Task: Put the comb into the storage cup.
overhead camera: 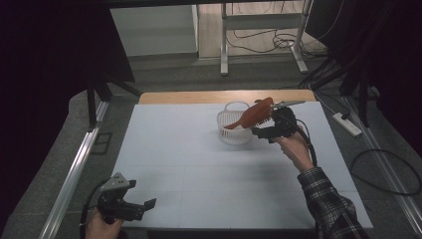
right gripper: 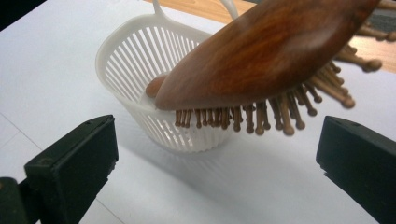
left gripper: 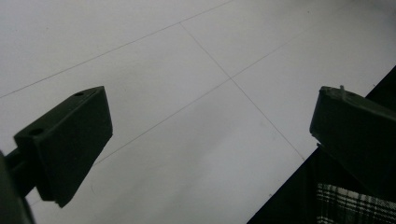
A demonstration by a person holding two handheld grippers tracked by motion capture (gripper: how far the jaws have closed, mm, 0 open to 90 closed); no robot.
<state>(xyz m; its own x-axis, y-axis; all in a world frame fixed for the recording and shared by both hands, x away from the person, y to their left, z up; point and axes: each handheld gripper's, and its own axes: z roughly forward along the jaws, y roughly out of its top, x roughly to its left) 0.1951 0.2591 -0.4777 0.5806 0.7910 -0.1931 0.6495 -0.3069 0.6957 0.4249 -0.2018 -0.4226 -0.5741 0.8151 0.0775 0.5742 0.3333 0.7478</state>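
A brown wooden hairbrush (overhead camera: 256, 113) leans in a white slatted basket (overhead camera: 233, 130) at the far middle of the table; its handle is down inside and its bristled head sticks out over the rim. My right gripper (overhead camera: 267, 123) is just right of the basket. In the right gripper view its jaws stand open on either side below the hairbrush (right gripper: 266, 60), apart from it, with the basket (right gripper: 140, 60) behind. My left gripper (overhead camera: 141, 197) is at the table's near left corner, open over the bare white surface (left gripper: 187, 70), nothing between its jaws.
A white sheet covers the table (overhead camera: 199, 169), and a wooden strip (overhead camera: 199, 96) shows along its far edge. On the floor to the right lie a power strip (overhead camera: 348, 124) and cables. The legs of a desk frame (overhead camera: 224, 45) stand beyond the table.
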